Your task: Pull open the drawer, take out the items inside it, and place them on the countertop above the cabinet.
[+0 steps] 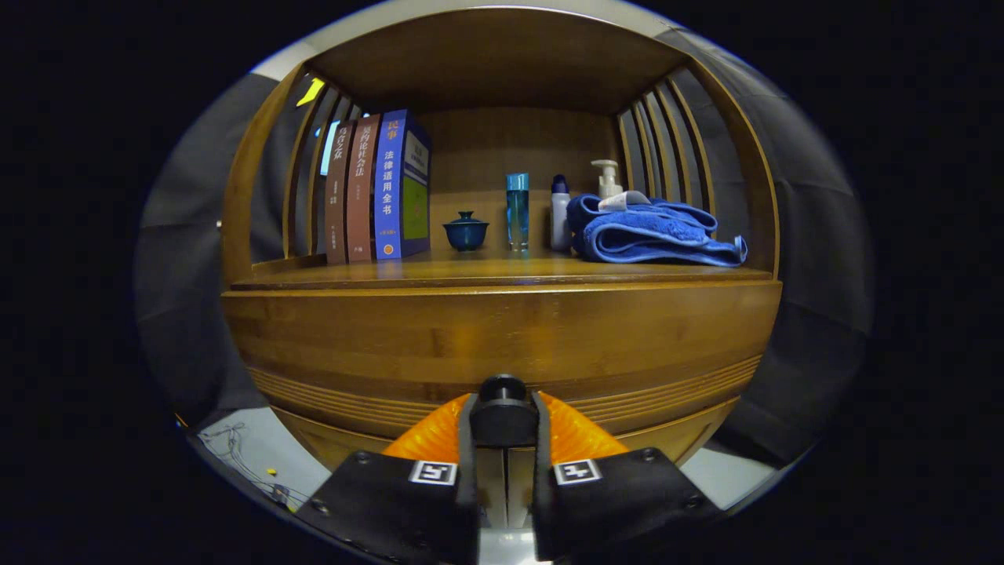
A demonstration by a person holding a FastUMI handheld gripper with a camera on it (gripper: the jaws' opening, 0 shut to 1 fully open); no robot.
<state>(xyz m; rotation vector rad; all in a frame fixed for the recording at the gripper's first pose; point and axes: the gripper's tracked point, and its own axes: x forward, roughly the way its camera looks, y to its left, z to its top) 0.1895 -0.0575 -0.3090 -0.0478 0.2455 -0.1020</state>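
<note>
Seen from the gripper camera, a wooden cabinet (502, 337) fills the scene straight ahead. The gripper (503, 420) points level at the drawer front (502, 329), and its two fingers are drawn narrow around a dark round knob (503, 391), one finger on each side and apparently pressing it. The knob sticks out from the low middle of the drawer front, so it lies directly between the fingers, and its axis runs back along the gripper's own line. The drawer looks closed; its contents are hidden. My guess is that a straight pull backward comes next.

Above the drawer lies the countertop (486, 271), where the items must go. On it stand books (380, 188), a small lidded cup (466, 231), bottles (518, 210) and a folded blue towel (655, 231).
</note>
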